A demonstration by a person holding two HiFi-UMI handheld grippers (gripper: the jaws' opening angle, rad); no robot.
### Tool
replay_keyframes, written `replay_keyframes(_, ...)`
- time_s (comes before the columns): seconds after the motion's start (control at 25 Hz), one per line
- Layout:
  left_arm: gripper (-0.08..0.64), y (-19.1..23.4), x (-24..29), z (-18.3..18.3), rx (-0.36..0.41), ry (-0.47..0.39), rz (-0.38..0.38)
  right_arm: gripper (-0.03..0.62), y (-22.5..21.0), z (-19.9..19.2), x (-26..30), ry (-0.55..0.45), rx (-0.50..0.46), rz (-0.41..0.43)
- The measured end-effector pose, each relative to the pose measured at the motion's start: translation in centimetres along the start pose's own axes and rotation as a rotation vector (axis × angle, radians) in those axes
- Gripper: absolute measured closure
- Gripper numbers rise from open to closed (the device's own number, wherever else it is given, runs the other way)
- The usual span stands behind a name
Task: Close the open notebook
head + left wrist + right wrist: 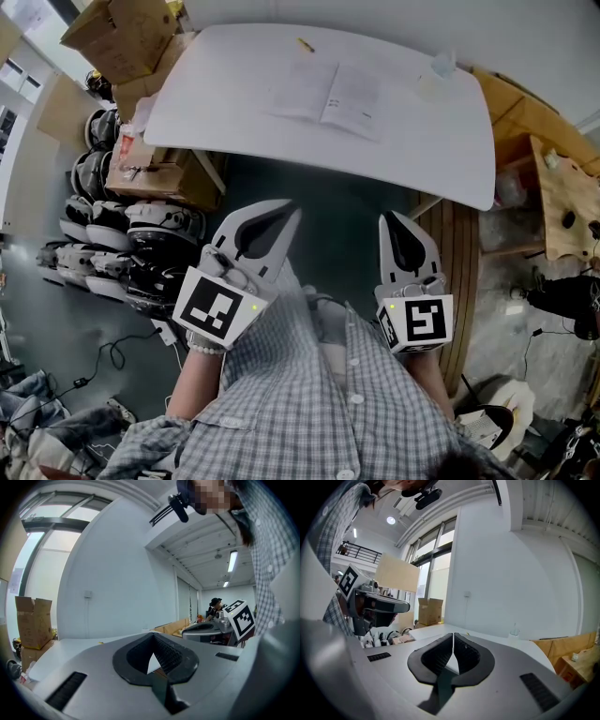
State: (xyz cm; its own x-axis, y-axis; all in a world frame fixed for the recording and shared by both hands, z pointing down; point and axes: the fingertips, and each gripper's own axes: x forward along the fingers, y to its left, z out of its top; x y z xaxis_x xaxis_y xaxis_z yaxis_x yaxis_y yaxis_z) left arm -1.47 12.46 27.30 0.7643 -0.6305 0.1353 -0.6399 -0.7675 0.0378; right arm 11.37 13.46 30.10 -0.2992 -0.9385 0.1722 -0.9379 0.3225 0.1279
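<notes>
An open notebook [330, 97] lies flat on the white table [234, 122], its two printed pages facing up. Both grippers hang well short of the table's near edge, in front of the person's checked shirt. My left gripper [292, 212] is shut, tips together, with nothing between them. My right gripper [390, 217] is shut and empty as well. In the left gripper view the left gripper [151, 634] points level toward the table, and the right gripper [453, 633] does the same in its own view. The notebook cannot be made out in either gripper view.
A yellow pencil [306, 44] lies at the table's far side and a clear cup [442, 66] stands at the far right. Cardboard boxes [117, 37] and helmets [98, 173] crowd the floor left of the table. A wooden bench [562, 202] stands to the right.
</notes>
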Motion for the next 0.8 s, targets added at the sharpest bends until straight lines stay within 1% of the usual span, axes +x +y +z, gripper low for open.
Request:
replay_keyframes(0.24,0.552,0.8,0.7,-0.1,-0.008,0.007,0.002,0.569,-0.1,0.0,1.1,0.007,0.003,0.009)
replay_keyframes(0.52,0.553,3.0,2.4,-0.2,-0.018,0.008,-0.016,0.569,0.1,-0.1,3.5,0.023,0.004,0.01)
replay_keyframes(0.64,0.552,4.3,3.5,-0.3,-0.023,0.013,-0.029,0.569,-0.4,0.0,4.6,0.035,0.0,-0.004)
replay_keyframes(0.8,0.552,7.0,5.2,-0.6,-0.028,0.015,-0.023,0.569,-1.8,-0.1,6.6,0.059,0.0,-0.033)
